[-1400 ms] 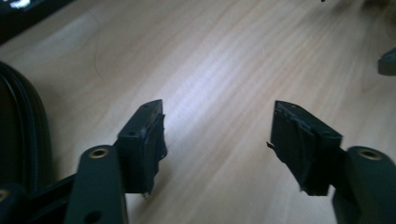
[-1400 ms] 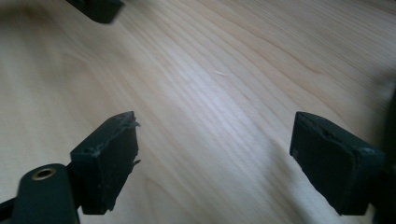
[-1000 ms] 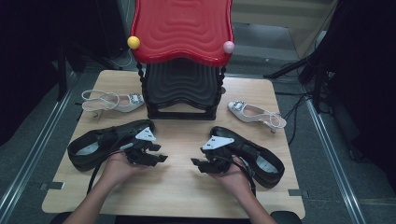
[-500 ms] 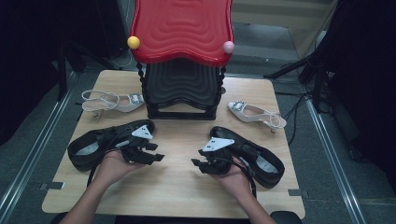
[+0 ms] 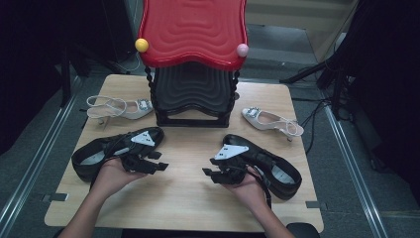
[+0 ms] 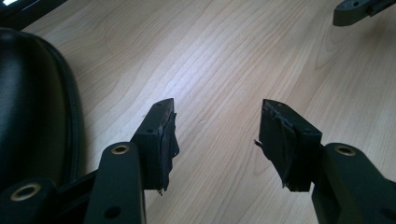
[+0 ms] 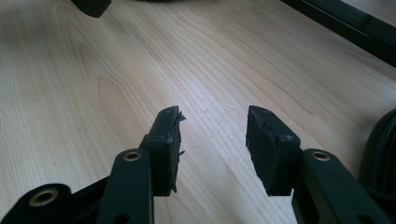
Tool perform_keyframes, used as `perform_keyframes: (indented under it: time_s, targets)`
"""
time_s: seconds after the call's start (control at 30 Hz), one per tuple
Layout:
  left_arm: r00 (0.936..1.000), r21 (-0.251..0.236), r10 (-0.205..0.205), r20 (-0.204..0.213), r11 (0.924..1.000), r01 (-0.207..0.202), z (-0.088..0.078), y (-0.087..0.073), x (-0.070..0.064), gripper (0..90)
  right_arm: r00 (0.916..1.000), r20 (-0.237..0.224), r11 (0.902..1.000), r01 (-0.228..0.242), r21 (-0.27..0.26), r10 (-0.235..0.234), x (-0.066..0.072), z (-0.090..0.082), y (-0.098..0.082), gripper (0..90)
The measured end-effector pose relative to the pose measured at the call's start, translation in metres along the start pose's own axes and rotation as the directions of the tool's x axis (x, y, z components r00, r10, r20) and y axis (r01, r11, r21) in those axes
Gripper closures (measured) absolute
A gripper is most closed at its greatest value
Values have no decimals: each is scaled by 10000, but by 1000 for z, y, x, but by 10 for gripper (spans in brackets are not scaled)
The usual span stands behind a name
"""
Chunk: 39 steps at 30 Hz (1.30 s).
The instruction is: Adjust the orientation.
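Taking the black-and-red stand (image 5: 193, 74) at the back middle of the wooden surface (image 5: 188, 198) as the landmark, the pale heeled sandal (image 5: 119, 107) lies just to its left, toe toward the stand's base. In front of that and still left of the stand lies the left black shoe (image 5: 99, 151), long side across the surface. The left gripper (image 5: 153, 163) hovers just right of this shoe, in front of the stand's left leg, held in the person's left hand (image 5: 111, 173). In the left gripper view its jaws stand spread, with bare wood between them and nothing pinched; the shoe's dark rounded side (image 6: 32, 102) sits close to the left jaw, though whether it touches is hard to tell from this angle.

In front of the stand's right leg, the right gripper (image 5: 212, 173) faces the left one across a strip of bare surface, held in the right hand (image 5: 250, 186). Its jaws have just been closing a little, yet in the right gripper view they stand apart over bare wood with nothing between them. The right black shoe (image 5: 272, 166) lies just beside this gripper, right of the stand's front. Farthest right, near the stand's right side, lies the second pale sandal (image 5: 270, 120).
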State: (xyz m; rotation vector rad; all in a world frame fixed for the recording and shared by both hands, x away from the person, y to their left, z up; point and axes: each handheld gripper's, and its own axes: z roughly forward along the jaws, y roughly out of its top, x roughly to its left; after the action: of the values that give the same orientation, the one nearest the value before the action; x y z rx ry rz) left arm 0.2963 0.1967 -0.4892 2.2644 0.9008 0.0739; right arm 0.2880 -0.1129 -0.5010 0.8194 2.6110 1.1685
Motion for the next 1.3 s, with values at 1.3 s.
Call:
perform_keyframes:
  time_s: [1.3]
  targets:
    - [9824, -481, -1320, -1319, 9908, 1267, -99, -38, 36, 471, 9991, -402, 9995, -142, 271, 153, -3, 13, 3, 549]
